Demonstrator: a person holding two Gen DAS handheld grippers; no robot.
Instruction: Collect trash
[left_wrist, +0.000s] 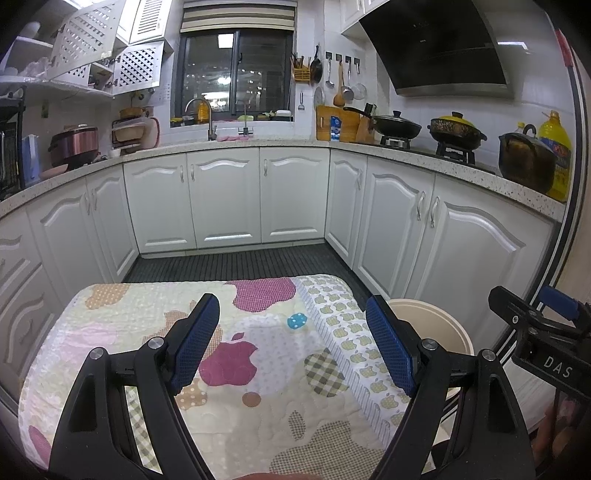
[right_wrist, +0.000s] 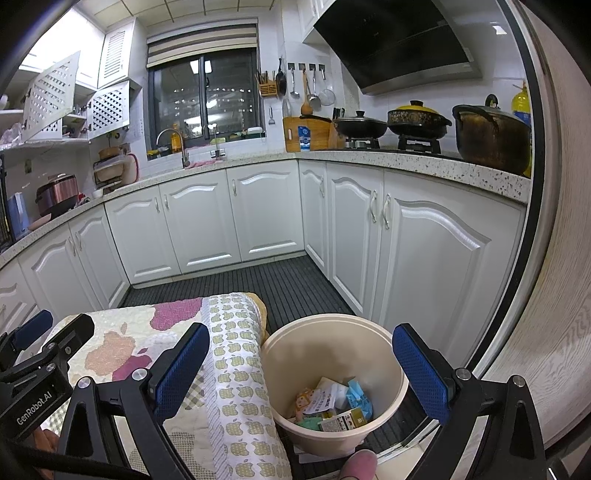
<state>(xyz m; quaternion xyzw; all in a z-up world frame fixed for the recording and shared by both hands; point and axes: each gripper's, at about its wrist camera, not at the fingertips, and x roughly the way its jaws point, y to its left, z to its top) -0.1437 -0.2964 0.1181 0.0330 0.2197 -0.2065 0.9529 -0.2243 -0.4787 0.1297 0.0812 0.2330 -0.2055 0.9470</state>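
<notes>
Beside the worktop's right edge, the bin (right_wrist: 334, 384) held the trash (right_wrist: 332, 404); both my jaws hung open, empty, nothing visibly left.

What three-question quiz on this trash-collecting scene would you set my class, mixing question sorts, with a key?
1. True or false: the left gripper holds a piece of trash.
2. Where does the bin stand? A) on the quilt-covered table B) on the floor beside it C) on the counter
3. Fill in: the wrappers and cartons lie inside the ____.

Key: 1 false, both grippers' jaws are open, the right gripper over the bin; 2 B; 3 bin.
</notes>
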